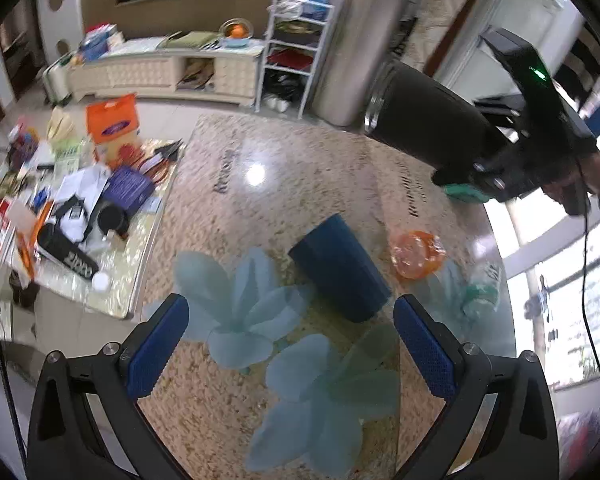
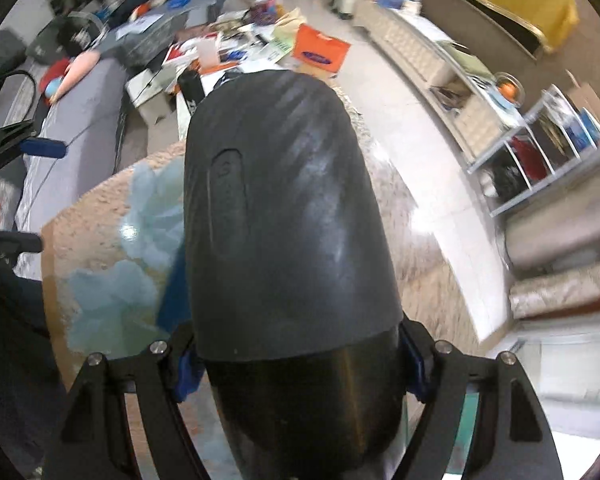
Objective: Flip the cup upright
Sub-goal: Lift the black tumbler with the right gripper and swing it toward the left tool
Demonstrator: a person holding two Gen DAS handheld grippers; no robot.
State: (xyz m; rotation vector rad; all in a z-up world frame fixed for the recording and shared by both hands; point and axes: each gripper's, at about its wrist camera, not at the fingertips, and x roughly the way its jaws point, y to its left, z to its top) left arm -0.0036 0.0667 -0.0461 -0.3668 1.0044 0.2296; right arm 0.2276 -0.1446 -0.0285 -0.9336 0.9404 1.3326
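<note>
Two hand-held grippers appear. The right hand-held gripper is clamped on the base end of a black cup, blue pads pressed to either side of it. In the left wrist view this right hand-held gripper holds the black cup in the air above the tabletop, long axis tilted, steel-rimmed mouth toward 10 o'clock, base toward 4 o'clock. The left hand-held gripper is spread wide and holds nothing; a blue cup lies on its side on the glass just ahead of it, at 1 o'clock, long axis running from 11 to 5 o'clock. An orange lid rests beside it at 3 o'clock.

The turn probably depends on bringing the held cup's mouth round to 12 o'clock before lowering it. Only the left wrist view shows the rim and the tilt; the right wrist view alone shows the grip, with the mouth hidden behind the cup's body.
</note>
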